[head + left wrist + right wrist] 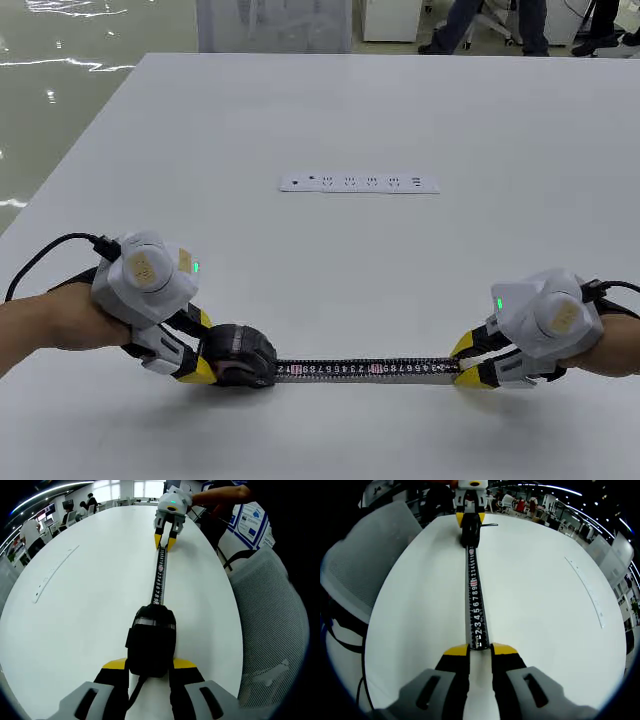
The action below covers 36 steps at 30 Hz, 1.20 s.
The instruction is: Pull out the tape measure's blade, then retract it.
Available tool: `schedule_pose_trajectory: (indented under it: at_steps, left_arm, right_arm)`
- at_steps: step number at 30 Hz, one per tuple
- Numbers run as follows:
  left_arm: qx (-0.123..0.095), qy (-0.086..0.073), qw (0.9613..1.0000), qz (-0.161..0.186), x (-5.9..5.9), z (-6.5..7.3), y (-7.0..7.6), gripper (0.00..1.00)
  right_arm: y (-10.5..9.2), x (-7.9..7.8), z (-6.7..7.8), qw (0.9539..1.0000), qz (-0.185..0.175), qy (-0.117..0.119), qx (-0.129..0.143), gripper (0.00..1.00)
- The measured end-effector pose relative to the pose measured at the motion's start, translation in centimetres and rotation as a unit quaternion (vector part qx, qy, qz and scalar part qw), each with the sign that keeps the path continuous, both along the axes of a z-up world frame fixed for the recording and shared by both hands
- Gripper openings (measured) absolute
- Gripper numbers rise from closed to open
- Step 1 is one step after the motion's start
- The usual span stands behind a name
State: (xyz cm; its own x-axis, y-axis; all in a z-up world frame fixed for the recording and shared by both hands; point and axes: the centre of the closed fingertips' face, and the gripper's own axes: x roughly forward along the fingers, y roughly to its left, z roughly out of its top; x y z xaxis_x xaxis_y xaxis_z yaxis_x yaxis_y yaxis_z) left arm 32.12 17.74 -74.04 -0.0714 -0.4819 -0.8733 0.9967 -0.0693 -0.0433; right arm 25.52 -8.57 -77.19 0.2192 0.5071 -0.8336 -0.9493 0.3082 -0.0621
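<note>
A black tape measure case (238, 356) rests on the white table near its front edge, and my left gripper (207, 347) is shut on it. In the left gripper view the case (150, 640) sits between the yellow-tipped jaws. Its blade (365, 369) is drawn out to the right, flat over the table, printed with black and red numbers. My right gripper (462, 361) is shut on the blade's end. In the right gripper view the blade (474, 600) runs from the jaws straight to the case (470, 527) and the left gripper (469, 500). The right gripper (166, 533) appears far off in the left gripper view.
A white power strip (359, 183) lies flat in the middle of the table (400, 110). A mesh chair (272, 625) stands beside the table's near edge. People's legs and chairs stand beyond the far edge.
</note>
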Motion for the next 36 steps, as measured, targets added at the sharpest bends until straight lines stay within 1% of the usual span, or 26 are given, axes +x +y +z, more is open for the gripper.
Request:
schedule_pose_trajectory:
  at_steps: [5,12,16,22,25,29,33,36]
  left_arm:
    - [0.005,-0.004,1.0,-0.007,0.1,0.1,-0.2,0.28]
    - [0.005,-0.002,1.0,0.003,0.4,0.0,-0.2,0.31]
    - [0.004,-0.002,1.0,0.007,0.4,-0.1,-0.3,0.35]
    - [0.0,-0.01,0.9999,0.013,0.7,0.2,-0.3,0.42]
    - [-0.004,-0.011,0.9998,0.018,0.6,0.4,-0.1,0.46]
    - [-0.013,-0.014,0.9993,0.032,0.5,0.7,0.3,0.49]
    - [-0.022,-0.014,0.9985,0.048,0.0,0.9,0.9,0.52]
    - [-0.029,-0.011,0.9979,0.057,-0.6,1.0,1.3,0.53]
  right_arm:
    - [-0.1,0.1,0.0,1.0,-0.006,0.001,0.0,0.15]
    - [-0.3,0.1,-0.1,1.0,-0.01,0.001,0.002,0.17]
    - [-0.6,0.0,0.0,0.9999,-0.014,-0.001,0.003,0.2]
    - [-1.4,-0.5,0.0,0.9997,-0.025,0.002,0.006,0.27]
    - [-1.7,-0.7,0.1,0.9994,-0.034,-0.001,0.007,0.29]
    - [-1.9,-1.1,0.5,0.9988,-0.046,-0.006,0.015,0.33]
    - [-2.2,-1.5,1.0,0.998,-0.058,-0.013,0.021,0.36]
    - [-2.4,-1.6,1.3,0.9971,-0.068,-0.018,0.028,0.38]
